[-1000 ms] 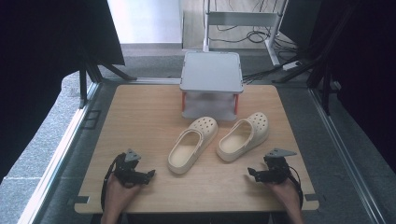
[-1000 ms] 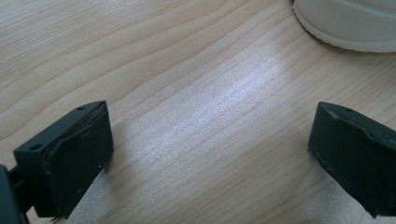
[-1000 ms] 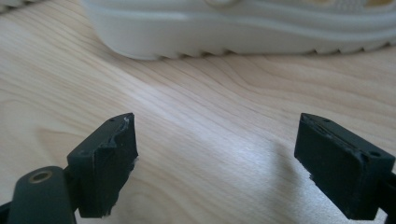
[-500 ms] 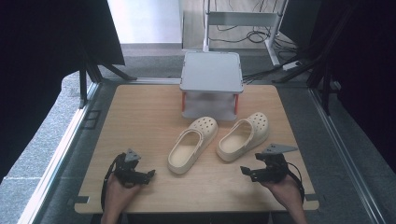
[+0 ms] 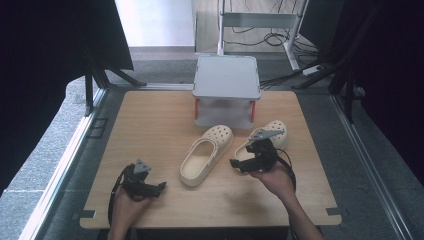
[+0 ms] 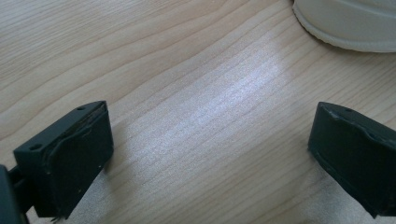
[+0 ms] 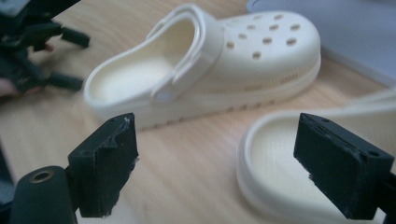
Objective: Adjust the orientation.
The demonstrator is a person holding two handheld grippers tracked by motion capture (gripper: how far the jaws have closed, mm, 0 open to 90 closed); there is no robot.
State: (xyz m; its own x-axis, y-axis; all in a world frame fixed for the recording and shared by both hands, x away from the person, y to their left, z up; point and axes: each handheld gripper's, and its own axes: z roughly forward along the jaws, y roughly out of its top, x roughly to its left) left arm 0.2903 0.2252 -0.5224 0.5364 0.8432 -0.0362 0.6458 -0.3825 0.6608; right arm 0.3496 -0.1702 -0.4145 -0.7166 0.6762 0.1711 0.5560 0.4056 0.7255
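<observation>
Wooden table (image 5: 150,130): right gripper (image 7: 219,154) view shows clog (image 7: 205,70) strap rivet.

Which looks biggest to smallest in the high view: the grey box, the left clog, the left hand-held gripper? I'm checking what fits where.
1. Grey box, clearly the largest.
2. Left clog.
3. Left hand-held gripper, the smallest, though it sits nearest the camera.

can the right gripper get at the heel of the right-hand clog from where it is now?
Probably yes. The right gripper hangs open just over the heel end of the right clog, with nothing between its jaws. The other clog lies apart to the side, and the left gripper is well away.
</observation>
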